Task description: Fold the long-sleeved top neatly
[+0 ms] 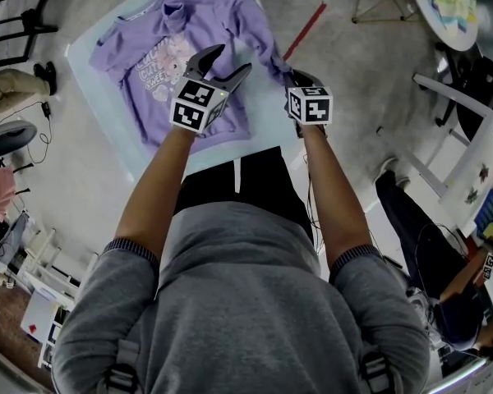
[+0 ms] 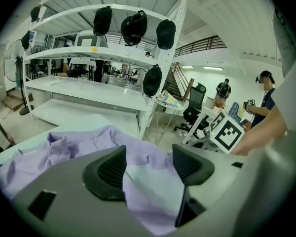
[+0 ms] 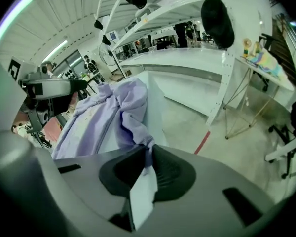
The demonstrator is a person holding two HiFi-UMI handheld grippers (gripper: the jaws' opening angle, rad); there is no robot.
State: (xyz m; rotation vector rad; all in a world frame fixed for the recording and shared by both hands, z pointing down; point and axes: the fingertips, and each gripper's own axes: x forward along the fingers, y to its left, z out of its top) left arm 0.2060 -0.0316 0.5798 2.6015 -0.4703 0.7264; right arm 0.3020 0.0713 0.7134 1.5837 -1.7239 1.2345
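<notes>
The top (image 1: 189,48) lay flat on the surface (image 1: 99,97), nothing folded yet by my reckoning. My right hand-held gripper (image 3: 148,157) pinched a sleeve (image 3: 130,102) end; my left hand-held gripper (image 2: 148,162) hung wide open over its body.

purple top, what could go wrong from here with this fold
1. The right tool is shut on just a thin bit of the sleeve end, so it may slip free when pulled.
2. That sleeve lies bunched and twisted by the table edge; the fold could trap creases.
3. The left tool stands open over the top, holding nothing, so the body may drag.
</notes>
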